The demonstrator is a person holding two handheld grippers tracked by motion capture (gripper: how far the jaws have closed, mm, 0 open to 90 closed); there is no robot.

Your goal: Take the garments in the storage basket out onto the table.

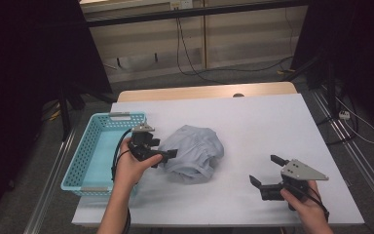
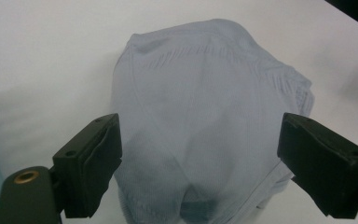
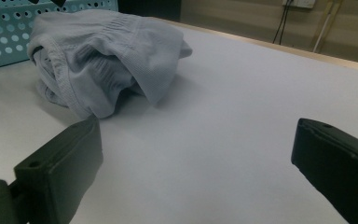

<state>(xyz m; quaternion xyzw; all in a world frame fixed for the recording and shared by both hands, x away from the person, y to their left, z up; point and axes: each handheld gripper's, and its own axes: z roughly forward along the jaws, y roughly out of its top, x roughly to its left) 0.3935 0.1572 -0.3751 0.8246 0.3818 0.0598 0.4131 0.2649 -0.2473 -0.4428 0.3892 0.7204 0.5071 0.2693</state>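
You are on the approach to the crumpled pale grey garment (image 1: 193, 152), which lies in a heap on the white bench (image 1: 253, 122) toward its left edge, just beside the turquoise basket (image 1: 97, 146) that sits along that edge. My read is that the pickup has not started: nothing is lifted and the cloth rests loose on the bench.

Your left gripper (image 1: 168, 155) is at the garment's basket-side flank, jaws spread wide. In the left gripper view the heap sits between and just beyond the two jaws, and the pads do not press on it. To take it, push further in over a raised fold so the jaws straddle cloth, then close; a bite too shallow would probably catch a single layer and let the rest trail.

Your right gripper (image 1: 269, 171) sits near the front right corner of the bench, well apart from the garment, jaws also wide and empty over bare bench.
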